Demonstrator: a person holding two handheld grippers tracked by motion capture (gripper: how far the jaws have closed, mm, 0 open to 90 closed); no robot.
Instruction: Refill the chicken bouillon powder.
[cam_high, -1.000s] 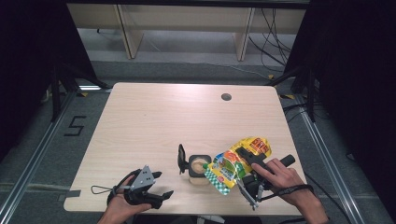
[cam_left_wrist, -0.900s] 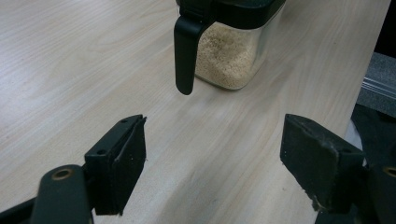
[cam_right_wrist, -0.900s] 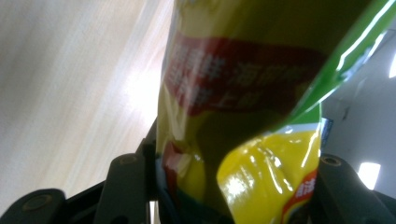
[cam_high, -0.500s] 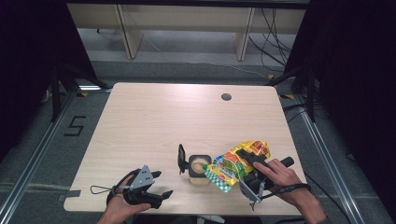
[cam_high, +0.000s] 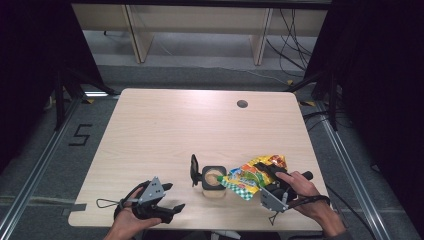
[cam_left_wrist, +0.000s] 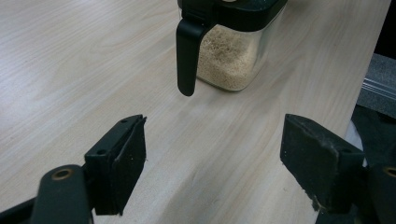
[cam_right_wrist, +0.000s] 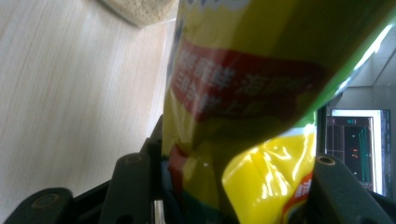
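right tool (cam_high: 265, 176) is clamped on a yellow snack bag (cam_high: 250, 175), jaws pressed on both sides of it in the right gripper view (cam_right_wrist: 243, 140); they've just been closing a little with the bag between them. bag is tilted, its mouth end over the open jar (cam_high: 213, 177), near the front edge of the bench (cam_high: 200, 120), right of centre. jar is clear with a black rim and a flipped-up black lid on its left side, holding pale grains (cam_left_wrist: 229, 56). left tool (cam_high: 167, 200) is released, jaws wide apart with nothing between them, hovering at the front-left edge of the bench, pointing toward the jar, well short of it.
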